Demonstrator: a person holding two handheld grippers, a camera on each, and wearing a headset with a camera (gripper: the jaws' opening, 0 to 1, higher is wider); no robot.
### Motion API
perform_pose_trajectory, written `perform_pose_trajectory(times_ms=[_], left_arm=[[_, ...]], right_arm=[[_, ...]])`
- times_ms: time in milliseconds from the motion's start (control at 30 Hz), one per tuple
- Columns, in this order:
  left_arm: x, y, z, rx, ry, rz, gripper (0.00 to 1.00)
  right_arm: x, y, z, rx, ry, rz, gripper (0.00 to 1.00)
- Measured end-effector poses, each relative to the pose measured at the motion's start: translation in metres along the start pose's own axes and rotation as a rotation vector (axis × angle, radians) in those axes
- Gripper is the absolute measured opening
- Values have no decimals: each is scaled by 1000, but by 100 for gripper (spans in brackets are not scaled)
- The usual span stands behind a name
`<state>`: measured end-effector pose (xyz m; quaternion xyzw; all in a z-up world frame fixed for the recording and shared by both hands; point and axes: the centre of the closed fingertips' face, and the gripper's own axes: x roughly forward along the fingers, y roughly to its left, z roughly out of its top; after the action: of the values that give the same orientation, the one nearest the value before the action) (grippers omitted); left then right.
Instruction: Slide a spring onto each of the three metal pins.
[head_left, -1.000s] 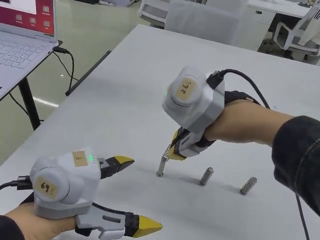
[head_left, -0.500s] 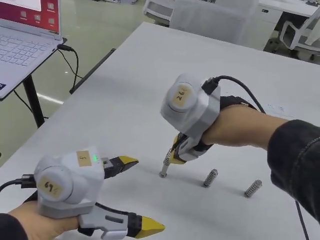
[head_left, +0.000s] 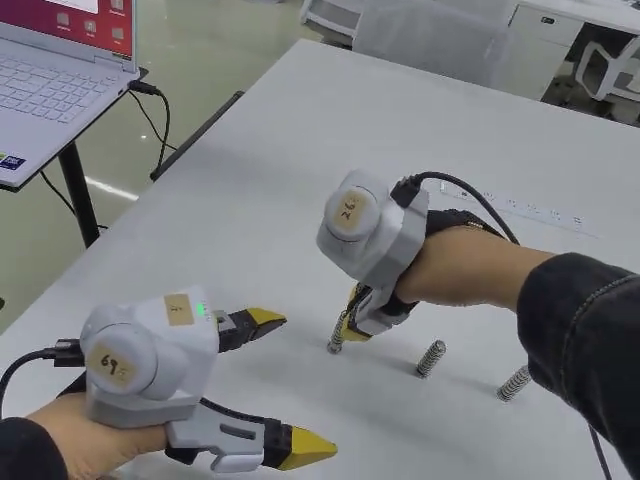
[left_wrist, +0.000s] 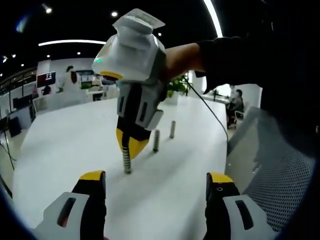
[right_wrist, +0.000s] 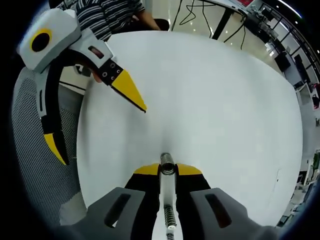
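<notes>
Right gripper (head_left: 352, 325): my jaws were closed tight on the spring (left_wrist: 126, 156), gripping its upper coils.
Spring: on the 3rd pin (head_left: 334, 346), long axis near upright with a slight lean. I could not confirm it was seated.
Coming move, as judged: push straight down along the 3rd pin, then let go.
Left gripper (head_left: 305, 385): jaws spread wide, holding nothing, well short of the 3rd pin. My right was the nearer hand.
Middle pin (head_left: 431, 357), end pin (head_left: 515, 382): in line beyond the 3rd pin, each carrying a spring.
Room: bare table (head_left: 250, 200) around the 3rd pin, edges well apart.
</notes>
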<state>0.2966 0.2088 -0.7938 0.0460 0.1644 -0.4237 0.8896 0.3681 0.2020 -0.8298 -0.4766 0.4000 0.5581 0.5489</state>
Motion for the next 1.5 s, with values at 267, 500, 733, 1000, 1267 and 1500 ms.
perform_pose_trajectory(times_ms=[267, 500, 733, 1000, 1267, 1500], left_arm=[[1, -1, -1, -1, 2, -3, 78], [3, -3, -1, 2, 5, -12, 77], [6, -7, 0, 9, 11, -25, 77], [5, -6, 2, 15, 14, -25, 76], [9, -8, 5, 26, 20, -31, 77], [11, -8, 10, 41, 25, -36, 77]], right_arm=[[0, 2, -16, 23, 47, 13, 8], [1, 8, -36, 49, 90, 30, 8], [0, 9, -38, 62, 78, 32, 8], [-2, 9, -38, 57, 61, 33, 14], [-14, 9, -40, 74, 6, 21, 26], [-30, 6, -47, 107, -62, -10, 38]])
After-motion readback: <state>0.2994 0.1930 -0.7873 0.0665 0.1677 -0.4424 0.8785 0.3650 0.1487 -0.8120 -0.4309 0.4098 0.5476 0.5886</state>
